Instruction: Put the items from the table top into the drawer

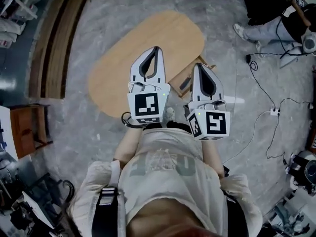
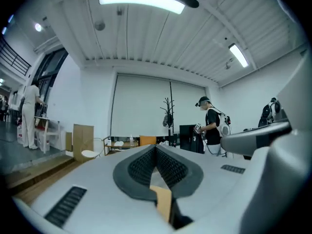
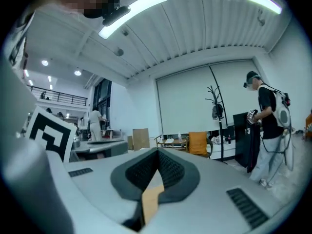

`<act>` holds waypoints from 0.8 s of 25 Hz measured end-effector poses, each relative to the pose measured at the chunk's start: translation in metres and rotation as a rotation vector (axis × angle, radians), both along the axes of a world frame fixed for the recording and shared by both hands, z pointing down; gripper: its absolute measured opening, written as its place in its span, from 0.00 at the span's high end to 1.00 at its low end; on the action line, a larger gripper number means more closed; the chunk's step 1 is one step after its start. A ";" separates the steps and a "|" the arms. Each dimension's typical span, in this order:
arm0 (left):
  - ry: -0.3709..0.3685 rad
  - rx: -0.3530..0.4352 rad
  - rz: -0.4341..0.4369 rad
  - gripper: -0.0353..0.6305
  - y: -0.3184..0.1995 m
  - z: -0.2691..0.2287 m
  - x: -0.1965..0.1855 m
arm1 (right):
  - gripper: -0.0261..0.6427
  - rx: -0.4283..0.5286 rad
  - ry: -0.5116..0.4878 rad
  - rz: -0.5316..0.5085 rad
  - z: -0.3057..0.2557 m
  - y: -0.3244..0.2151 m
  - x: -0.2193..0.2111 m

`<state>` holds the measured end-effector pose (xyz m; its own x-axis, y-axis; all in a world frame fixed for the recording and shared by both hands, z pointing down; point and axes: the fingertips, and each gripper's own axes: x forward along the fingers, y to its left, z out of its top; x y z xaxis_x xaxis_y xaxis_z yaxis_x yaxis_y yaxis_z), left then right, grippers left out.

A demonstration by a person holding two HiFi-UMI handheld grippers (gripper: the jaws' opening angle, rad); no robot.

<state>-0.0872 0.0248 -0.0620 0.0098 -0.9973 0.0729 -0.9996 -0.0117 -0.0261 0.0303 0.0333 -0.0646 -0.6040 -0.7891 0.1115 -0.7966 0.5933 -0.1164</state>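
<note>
In the head view both grippers are raised level in front of my chest, high above the oval wooden table (image 1: 128, 58). My left gripper (image 1: 156, 49) is shut with nothing between its pads, and its own view shows the jaws (image 2: 156, 148) meeting at the tip against the room beyond. My right gripper (image 1: 200, 65) is also shut and empty, with its pads (image 3: 157, 151) closed together. The table top shows no items. The open wooden drawer (image 1: 183, 81) sticks out at the table's right edge, between the two grippers, with a dark item inside it.
A seated person (image 1: 276, 19) is at the far right, with cables (image 1: 266, 113) across the grey floor. Wooden planks (image 1: 53, 43) and a small wooden stand (image 1: 29, 128) lie at the left. A standing person wearing a headset (image 3: 265, 126) and a coat stand (image 2: 168, 112) show across the room.
</note>
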 end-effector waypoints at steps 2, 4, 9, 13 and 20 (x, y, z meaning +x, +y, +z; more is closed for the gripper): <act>-0.014 0.047 -0.023 0.94 0.007 -0.024 -0.012 | 0.95 0.032 0.030 -0.044 -0.015 0.009 -0.011; -0.028 0.087 -0.055 0.94 0.011 -0.050 -0.023 | 0.95 0.056 0.035 -0.070 -0.033 0.013 -0.019; -0.031 0.091 -0.123 0.94 0.029 -0.066 -0.037 | 0.95 0.105 0.030 -0.107 -0.049 0.021 -0.032; -0.029 0.093 -0.147 0.94 0.051 -0.073 -0.033 | 0.95 0.130 0.023 -0.107 -0.058 0.032 -0.024; -0.044 0.104 -0.131 0.94 0.059 -0.081 -0.020 | 0.95 0.143 0.021 -0.104 -0.061 0.031 -0.022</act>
